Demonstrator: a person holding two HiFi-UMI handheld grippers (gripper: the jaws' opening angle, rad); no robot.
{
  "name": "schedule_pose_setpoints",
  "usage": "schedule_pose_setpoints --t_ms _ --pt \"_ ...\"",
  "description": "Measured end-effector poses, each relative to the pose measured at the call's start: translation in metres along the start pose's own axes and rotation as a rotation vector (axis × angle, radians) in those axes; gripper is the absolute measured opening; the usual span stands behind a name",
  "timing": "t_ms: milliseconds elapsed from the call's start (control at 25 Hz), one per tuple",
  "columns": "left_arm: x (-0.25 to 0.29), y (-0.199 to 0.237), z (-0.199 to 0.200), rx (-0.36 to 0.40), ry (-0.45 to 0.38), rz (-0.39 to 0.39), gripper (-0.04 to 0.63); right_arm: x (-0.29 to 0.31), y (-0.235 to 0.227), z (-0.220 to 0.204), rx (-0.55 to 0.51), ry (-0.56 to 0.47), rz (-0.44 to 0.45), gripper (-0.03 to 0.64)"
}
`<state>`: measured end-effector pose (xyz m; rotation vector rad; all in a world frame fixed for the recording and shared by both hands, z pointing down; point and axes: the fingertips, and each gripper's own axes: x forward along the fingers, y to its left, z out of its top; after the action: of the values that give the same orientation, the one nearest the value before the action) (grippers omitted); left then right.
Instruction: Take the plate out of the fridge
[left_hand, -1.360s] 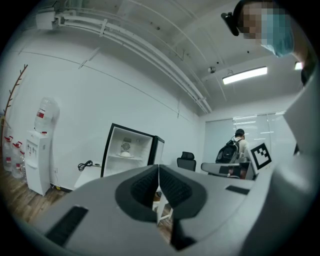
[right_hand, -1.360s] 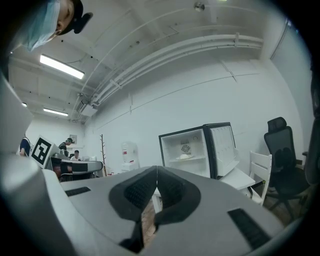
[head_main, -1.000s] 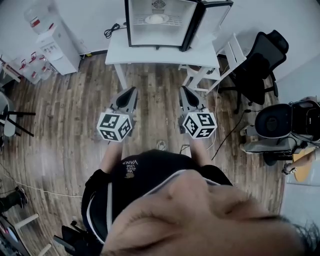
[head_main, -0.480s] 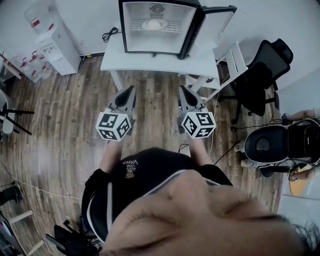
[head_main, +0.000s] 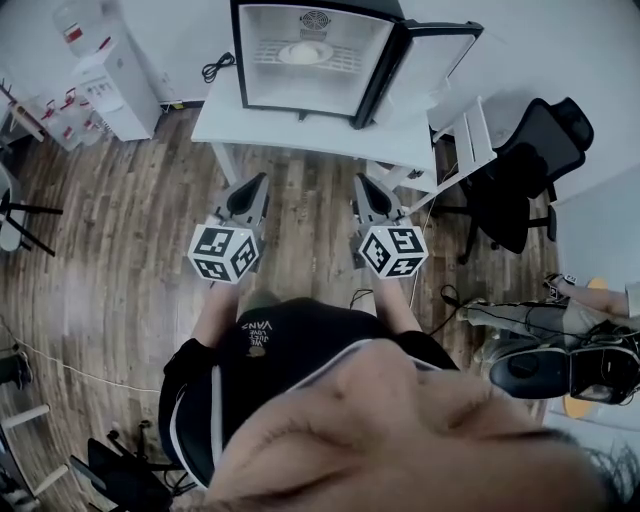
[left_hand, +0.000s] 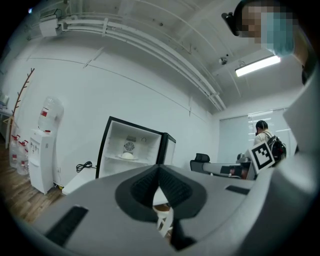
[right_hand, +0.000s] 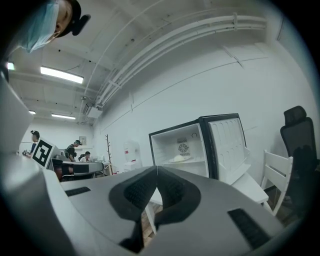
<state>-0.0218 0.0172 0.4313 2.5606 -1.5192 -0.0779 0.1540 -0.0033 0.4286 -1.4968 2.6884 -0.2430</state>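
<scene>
— Item one, as we log it?
— Fridge (head_main: 262, 80): small, black frame, white inside, door (head_main: 430, 55) swung open at right, standing on a table (head_main: 300, 135).
— Item two?
— Plate (head_main: 305, 52): white, flat on the fridge's shelf (head_main: 345, 58), we note.

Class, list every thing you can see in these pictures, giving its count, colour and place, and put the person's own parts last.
fridge: one, black with white inside, door open, on the table
plate: one, white, on the fridge's shelf
table: one, white, against the far wall
cable: one, black, left of the fridge
water dispenser: one, white, far left
office chair: one, black, right of the table
white chair: one, between table and office chair
floor: brown wood
left gripper: one, grey, shut, empty
right gripper: one, grey, shut, empty
</scene>
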Motion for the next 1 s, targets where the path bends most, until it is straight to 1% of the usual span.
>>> schedule_pose_setpoints --t_ms 120,320,680,1000 --pt "0.009 0.003 -0.001 0.004 0.012 0.007 0.017 0.007 -0.006 0.001 0.001 0.002 0.006 0.012" --pt "0.025 0.016 0.006 0.005 0.006 -0.004 0.017 0.027 -0.012 0.003 0.003 0.001 -0.002 0.012" --pt "0.063 0.055 0.015 0.006 0.015 -0.037 0.017 0.077 -0.021 0.008 0.011 -0.009 -0.035 0.012" --pt "0.096 0.099 0.024 0.005 0.023 -0.065 0.017 0.131 -0.023 0.013 0.007 -0.014 -0.054 0.012"
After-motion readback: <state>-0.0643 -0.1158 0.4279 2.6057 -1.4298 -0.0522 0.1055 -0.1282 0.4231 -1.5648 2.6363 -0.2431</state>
